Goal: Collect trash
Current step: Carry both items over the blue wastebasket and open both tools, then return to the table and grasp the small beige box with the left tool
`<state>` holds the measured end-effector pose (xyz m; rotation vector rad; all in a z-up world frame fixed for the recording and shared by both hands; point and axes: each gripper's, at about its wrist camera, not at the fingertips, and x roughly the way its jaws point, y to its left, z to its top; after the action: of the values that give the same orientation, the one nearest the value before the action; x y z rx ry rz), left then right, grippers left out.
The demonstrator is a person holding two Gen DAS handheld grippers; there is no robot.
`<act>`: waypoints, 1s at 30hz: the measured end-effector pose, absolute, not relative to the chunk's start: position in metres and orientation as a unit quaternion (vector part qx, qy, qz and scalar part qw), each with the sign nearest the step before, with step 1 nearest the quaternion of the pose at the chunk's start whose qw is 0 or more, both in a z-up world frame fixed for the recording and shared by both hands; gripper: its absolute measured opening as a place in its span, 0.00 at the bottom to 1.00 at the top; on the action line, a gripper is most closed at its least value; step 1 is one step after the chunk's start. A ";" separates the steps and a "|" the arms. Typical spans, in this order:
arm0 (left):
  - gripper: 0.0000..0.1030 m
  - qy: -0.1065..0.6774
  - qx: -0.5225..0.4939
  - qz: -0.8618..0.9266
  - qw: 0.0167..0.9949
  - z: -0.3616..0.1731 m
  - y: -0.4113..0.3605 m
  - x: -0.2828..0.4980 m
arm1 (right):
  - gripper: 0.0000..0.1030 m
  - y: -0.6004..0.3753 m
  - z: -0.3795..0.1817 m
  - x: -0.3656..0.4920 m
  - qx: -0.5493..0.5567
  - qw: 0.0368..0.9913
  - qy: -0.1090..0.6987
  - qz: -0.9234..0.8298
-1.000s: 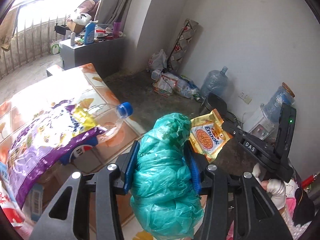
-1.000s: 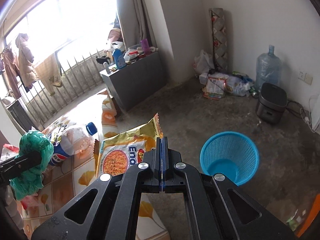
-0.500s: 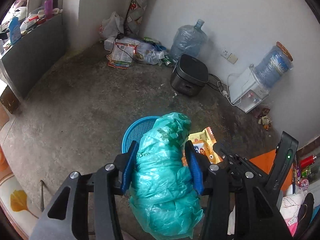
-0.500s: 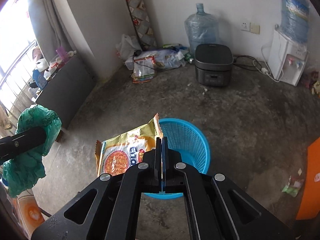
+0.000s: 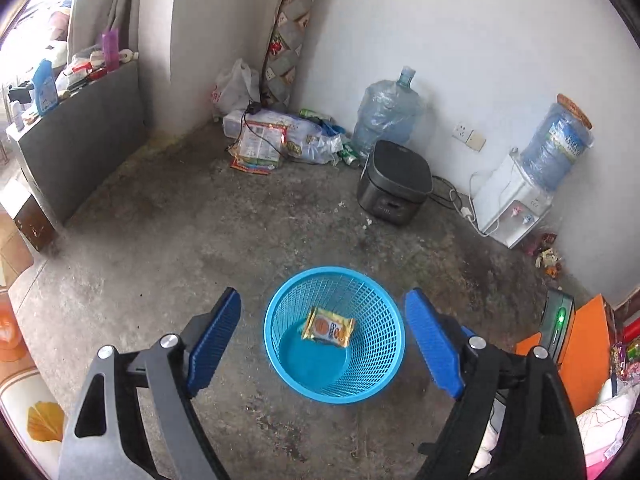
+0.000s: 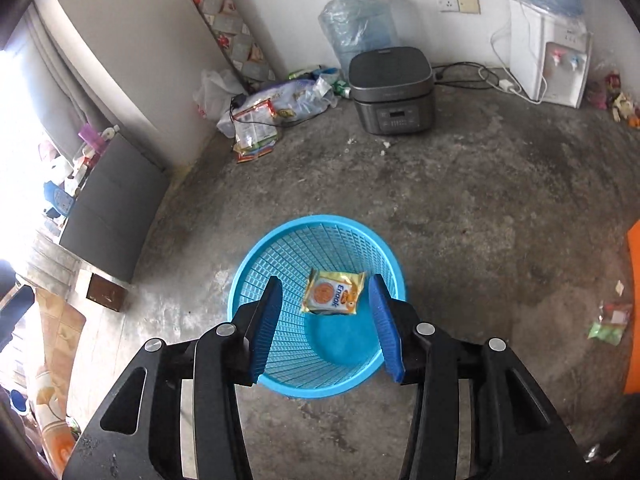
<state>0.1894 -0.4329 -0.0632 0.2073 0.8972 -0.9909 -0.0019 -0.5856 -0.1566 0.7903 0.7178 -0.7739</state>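
A: Start close. What are the grippers doing?

B: The left gripper (image 5: 322,340) stands spread wide with nothing between its blue pads; its jaws have just been opening. A second ago they squeezed a teal plastic bag, and that bag shows in neither view now. The right gripper (image 6: 324,322) is partly spread, its jaws also just opening; a moment back they were pressed flat on the noodle packet (image 6: 334,293).

A: And where is the packet?

B: Inside the blue basket (image 5: 276,320), lying against the mesh wall toward twelve o'clock, above the solid bottom. In the right wrist view it sits between the pads without touching either.

A: What else has changed?

B: Earlier both cameras faced a table with a bottle and a purple bag; now both look down at the basket on the concrete floor (image 5: 180,240).

A: Anything hard to make out?

B: The basket's near rim is cut off by the right gripper's fingers (image 6: 264,320). Farther off, at one o'clock, stands a dark cooker (image 5: 394,184); the heap of wrappers (image 5: 280,140) at eleven o'clock is too jumbled to sort, and the litter by the water dispenser (image 5: 516,204) is too small to name.
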 end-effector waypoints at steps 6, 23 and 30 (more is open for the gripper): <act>0.85 0.358 0.036 -0.477 0.802 0.008 -0.368 0.171 | 0.70 -0.543 -0.066 -0.015 0.278 0.854 0.248 -0.364; 0.86 0.193 0.068 -0.346 0.916 0.085 -0.075 0.047 | 0.93 -0.342 0.070 -0.007 0.028 0.987 0.108 -0.111; 0.86 0.154 0.016 -0.261 0.953 0.097 0.063 0.011 | 0.91 -0.278 0.078 0.022 0.061 0.990 0.130 0.015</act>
<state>0.0107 0.0629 0.0969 0.0333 0.3126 -0.5303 0.0223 -0.2778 0.0776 0.1222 0.2602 0.0293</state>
